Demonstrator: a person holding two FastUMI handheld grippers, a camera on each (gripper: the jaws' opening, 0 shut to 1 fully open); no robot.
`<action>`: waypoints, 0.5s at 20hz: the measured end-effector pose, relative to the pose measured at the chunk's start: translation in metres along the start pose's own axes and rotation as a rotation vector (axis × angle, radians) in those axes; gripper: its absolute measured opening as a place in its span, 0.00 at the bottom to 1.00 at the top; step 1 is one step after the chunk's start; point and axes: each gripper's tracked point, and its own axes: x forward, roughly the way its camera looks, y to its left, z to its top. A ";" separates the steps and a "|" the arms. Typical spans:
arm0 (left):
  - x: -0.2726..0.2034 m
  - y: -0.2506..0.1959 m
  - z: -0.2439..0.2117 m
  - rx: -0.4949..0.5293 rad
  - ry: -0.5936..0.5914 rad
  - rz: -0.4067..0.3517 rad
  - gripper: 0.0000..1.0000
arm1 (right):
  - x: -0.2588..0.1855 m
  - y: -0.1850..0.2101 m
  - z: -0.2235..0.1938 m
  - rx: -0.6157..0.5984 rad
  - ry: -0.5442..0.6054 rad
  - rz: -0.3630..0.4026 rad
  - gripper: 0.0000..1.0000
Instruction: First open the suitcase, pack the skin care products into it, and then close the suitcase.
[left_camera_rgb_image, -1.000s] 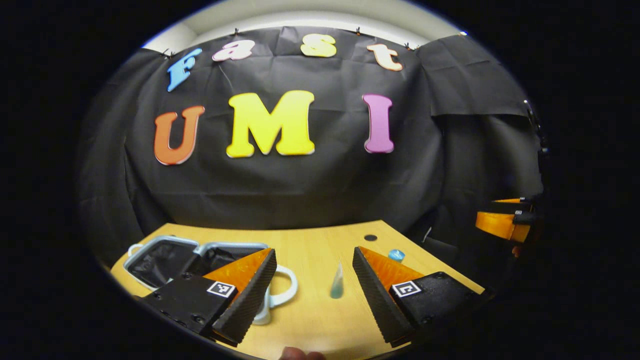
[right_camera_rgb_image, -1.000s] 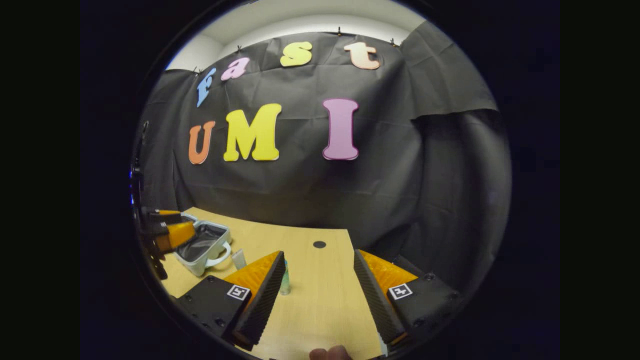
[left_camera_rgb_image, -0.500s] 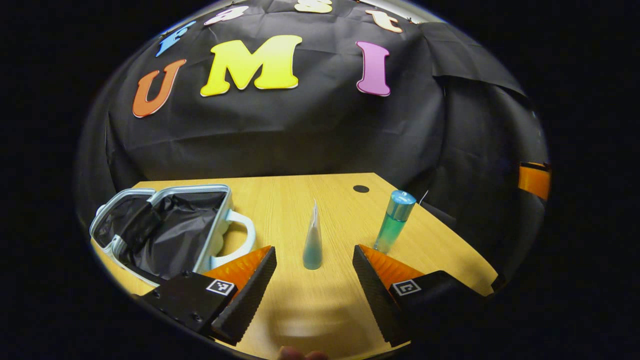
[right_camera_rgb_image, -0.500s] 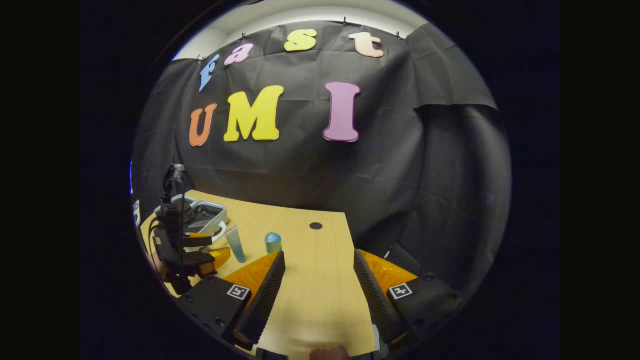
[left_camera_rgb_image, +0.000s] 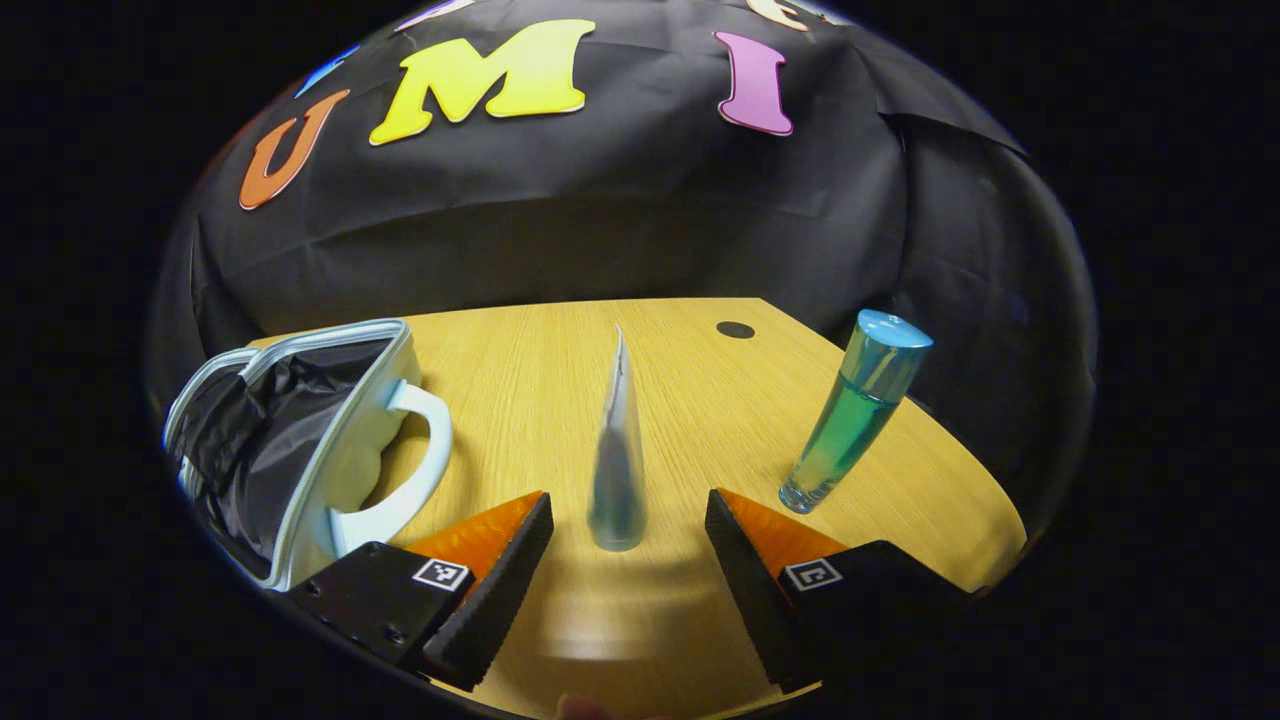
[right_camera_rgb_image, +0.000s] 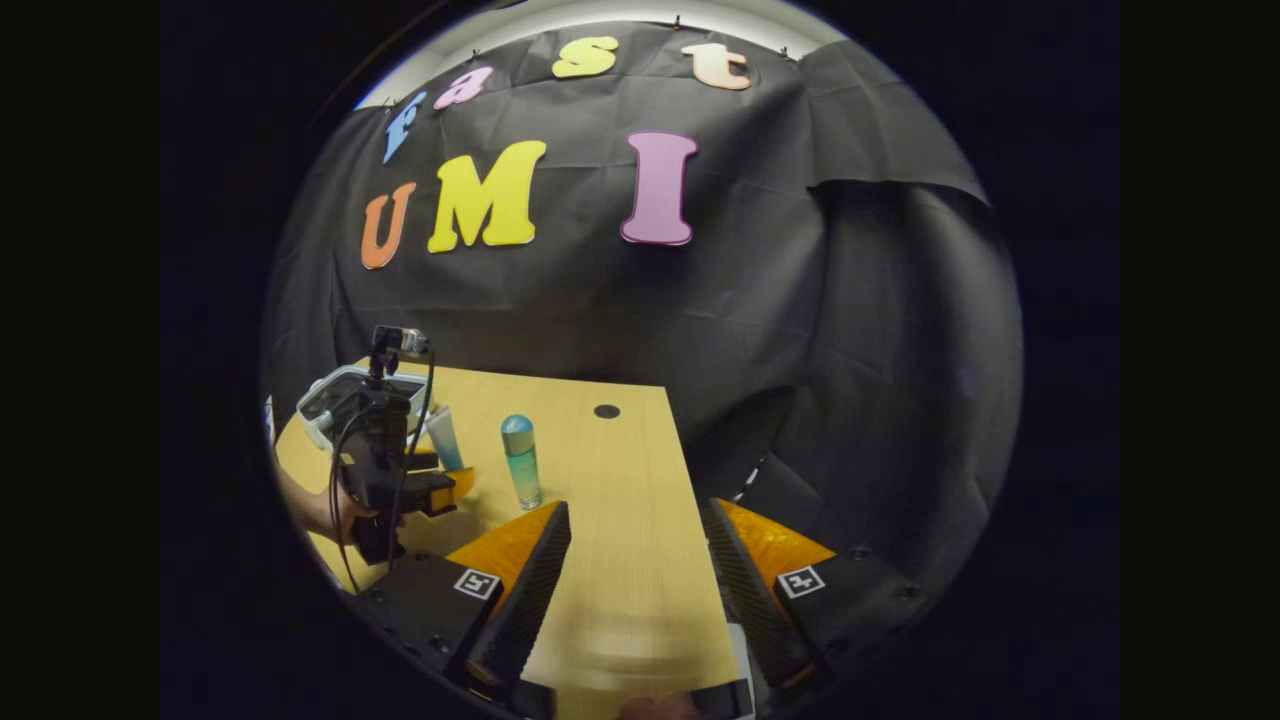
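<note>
One tube (left_camera_rgb_image: 617, 470) between left gripper (left_camera_rgb_image: 628, 545) fingers, untouched

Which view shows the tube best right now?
Left gripper view: the tube stands upright, edge-on, between the open fingers of the left gripper. In the right gripper view the tube is small, far off, partly behind the left gripper.

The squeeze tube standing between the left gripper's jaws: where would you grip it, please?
Probably low on the tube, on its rounded lower body, coming straight ahead with the open left gripper. It stands on its cap and tapers to a thin flat seam on top, so the lower part gives the jaws more to press on.
</note>
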 end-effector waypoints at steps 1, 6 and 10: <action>0.003 0.002 0.000 -0.005 0.009 0.007 0.97 | 0.000 -0.002 0.001 -0.002 0.000 -0.004 0.82; 0.017 0.008 0.000 -0.027 0.037 0.025 0.72 | -0.001 -0.008 0.001 -0.007 -0.002 -0.026 0.81; 0.016 0.013 0.003 -0.031 0.040 0.046 0.43 | -0.003 -0.002 -0.003 -0.020 0.007 -0.018 0.81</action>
